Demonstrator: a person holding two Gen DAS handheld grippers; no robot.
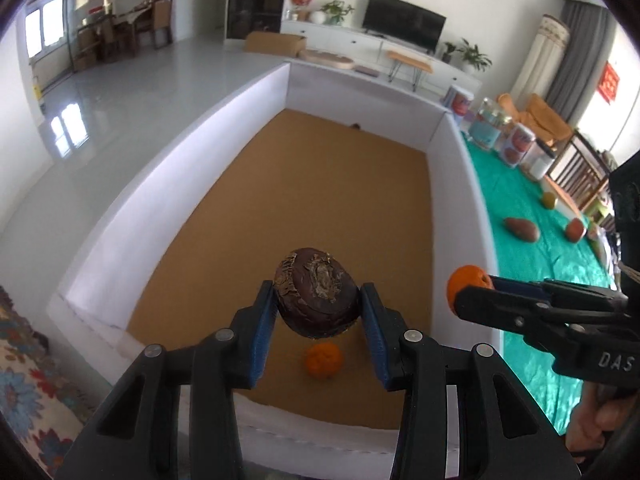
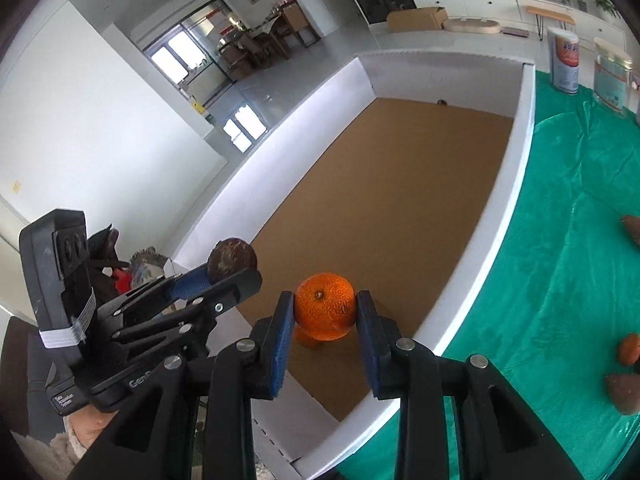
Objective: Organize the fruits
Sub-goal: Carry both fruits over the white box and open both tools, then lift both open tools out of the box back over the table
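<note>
Living-room setting: glossy tiled floor, TV on a white cabinet, table under a green cloth (image 2: pixel 560 280). On the table sits a white-walled tray (image 1: pixel 256 96) with a bare brown cork-like floor.

Left gripper (image 1: pixel 318 312): blue pads pressed on a dark brown, flaky-skinned fruit (image 1: pixel 318 300), possibly a passion fruit or water chestnut; cannot say which. Held clear above the tray floor, at the near end.

Right gripper (image 2: pixel 325 312): jaws clamped on a mandarin (image 2: pixel 325 308), stem scar facing the camera. It hangs over the near part of the tray, just inside the right wall.

One loose mandarin (image 1: pixel 324 360) already lies on the tray floor, directly below and slightly nearer than the dark fruit.

Remaining on the cloth, right of the tray and well apart from both grippers: a brown oblong fruit (image 1: pixel 522 229), a reddish one (image 1: pixel 576 230), and a greenish one (image 1: pixel 549 200) farther back.

Key relation: both held fruits are already over the tray, with open floor straight below and ahead. Left load sits almost above the resting mandarin, so judged best released a little farther in. Right gripper is nearer the cloth side, hence the likelier one to fetch the rest.
</note>
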